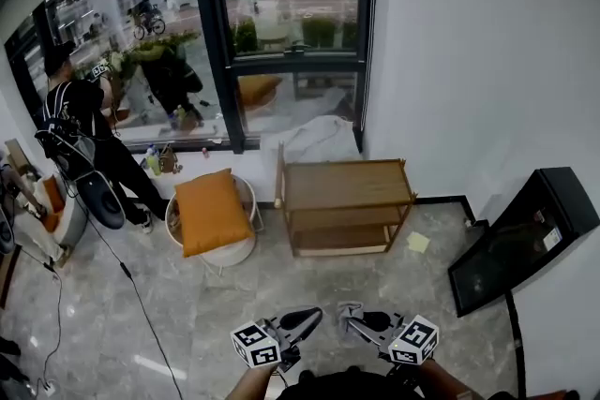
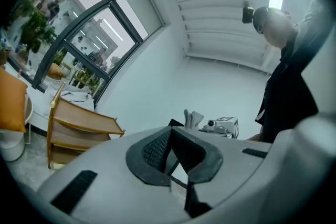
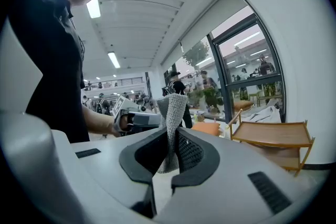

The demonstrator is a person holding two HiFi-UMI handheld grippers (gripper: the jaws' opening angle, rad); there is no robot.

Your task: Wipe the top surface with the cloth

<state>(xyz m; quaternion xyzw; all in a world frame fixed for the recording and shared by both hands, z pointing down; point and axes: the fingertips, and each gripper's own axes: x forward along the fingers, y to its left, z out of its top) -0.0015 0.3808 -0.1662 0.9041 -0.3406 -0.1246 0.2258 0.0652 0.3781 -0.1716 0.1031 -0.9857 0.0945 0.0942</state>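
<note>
Right gripper (image 3: 170, 131): its jaws pinch a grey knit cloth (image 3: 171, 110). The cloth sticks up past the tips.
Left gripper (image 2: 170, 131): its jaws are pressed together at the tips. Nothing is between them.
Both grippers: they are held low and side by side, well in front of the wooden shelf (image 1: 342, 185). Their tips point toward each other and are near, but not touching.
Cloth place: it is up in the air in the right gripper, well apart from the shelf.
Wooden shelf: it stands on the grey stone floor (image 1: 187, 314) against the white wall, under the window (image 1: 291, 14). Its top board is bare.
White sheet (image 1: 314, 138): it lies bunched just behind the shelf, on the window sill.
Orange cushion (image 1: 211, 211): it is left of the shelf, tilted on a round white stool (image 1: 246, 248).
Yellow paper (image 1: 418, 242): it lies on the floor just right of the shelf.
Black screen (image 1: 516, 239): it leans on the wall, further right of the shelf.
Person (image 1: 84, 136): stands far left of the shelf in dark clothes, by the window.
</note>
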